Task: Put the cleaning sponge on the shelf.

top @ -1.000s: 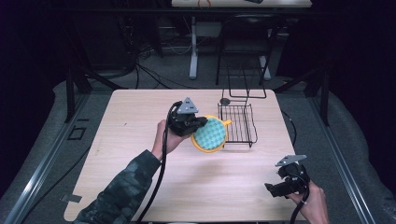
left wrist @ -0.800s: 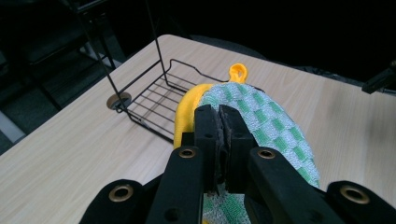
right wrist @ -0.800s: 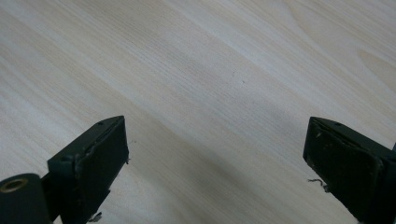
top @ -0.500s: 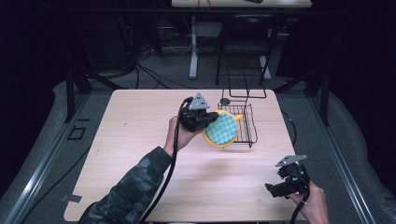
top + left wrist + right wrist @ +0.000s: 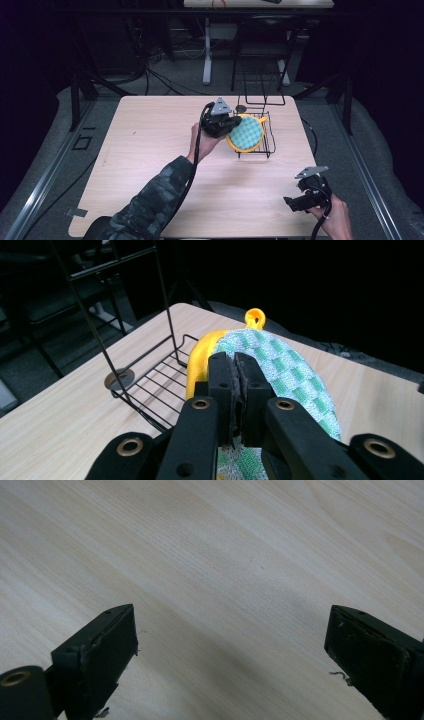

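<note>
1. Pan [image 5: 245, 134]: a small yellow one with a green-and-white checked cloth [image 5: 280, 365] bunched up against it, hanging in the air over the black wire rack [image 5: 267, 145] at the far right part of the table [image 5: 150, 135].
2. It's tipped up on edge, not flat. In the high view its round face, covered by the cloth, looks toward the camera and a bit to the right.
3. In the left gripper view the handle stub with the hanging hole [image 5: 255, 318] sticks out at the far end, straight away from the jaws. So the long axis runs along the line of the gripper.
4. Left gripper [image 5: 226, 125] has its jaws pinched together on the near rim of the pan, cloth caught in there too. It comes at the pan from the left side.
5. The rack sits right under and behind the pan. Can't tell if the pan's lower edge touches the wires or just clears them.
6. Right gripper [image 5: 295, 202] sits low over the near right corner of the table, well apart from the rack, jaws spread wide with bare wood between them.
</note>
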{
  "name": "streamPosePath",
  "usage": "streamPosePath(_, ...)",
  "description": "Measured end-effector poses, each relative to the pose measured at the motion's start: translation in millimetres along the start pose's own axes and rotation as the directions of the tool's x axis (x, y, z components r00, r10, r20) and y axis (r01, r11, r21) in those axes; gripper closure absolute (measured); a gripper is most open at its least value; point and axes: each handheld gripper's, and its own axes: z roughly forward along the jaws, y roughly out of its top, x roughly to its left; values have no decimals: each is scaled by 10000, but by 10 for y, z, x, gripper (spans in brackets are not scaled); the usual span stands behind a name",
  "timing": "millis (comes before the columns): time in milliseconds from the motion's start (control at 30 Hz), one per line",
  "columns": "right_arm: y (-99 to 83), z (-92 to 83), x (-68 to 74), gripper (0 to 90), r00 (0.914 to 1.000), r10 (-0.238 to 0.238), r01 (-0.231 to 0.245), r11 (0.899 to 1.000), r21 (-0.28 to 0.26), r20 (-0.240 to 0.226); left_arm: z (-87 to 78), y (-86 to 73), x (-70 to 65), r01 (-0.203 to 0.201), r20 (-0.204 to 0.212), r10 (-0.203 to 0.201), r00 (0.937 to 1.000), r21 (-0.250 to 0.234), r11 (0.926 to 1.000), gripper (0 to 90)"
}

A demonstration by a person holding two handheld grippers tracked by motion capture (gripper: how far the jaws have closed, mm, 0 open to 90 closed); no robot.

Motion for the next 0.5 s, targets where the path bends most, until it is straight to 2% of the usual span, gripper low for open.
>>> streamPosePath(333,1,-3,7,62,10000,-45,45,10000,36,-3,213,-79,70,454,-248,-458,9986,-170,9988,875)
streamPosePath(500,7,-2,21,63,10000,-50,51,10000,25,-36,383,-145,90,536,-379,-537,9978,-36,9986,875)
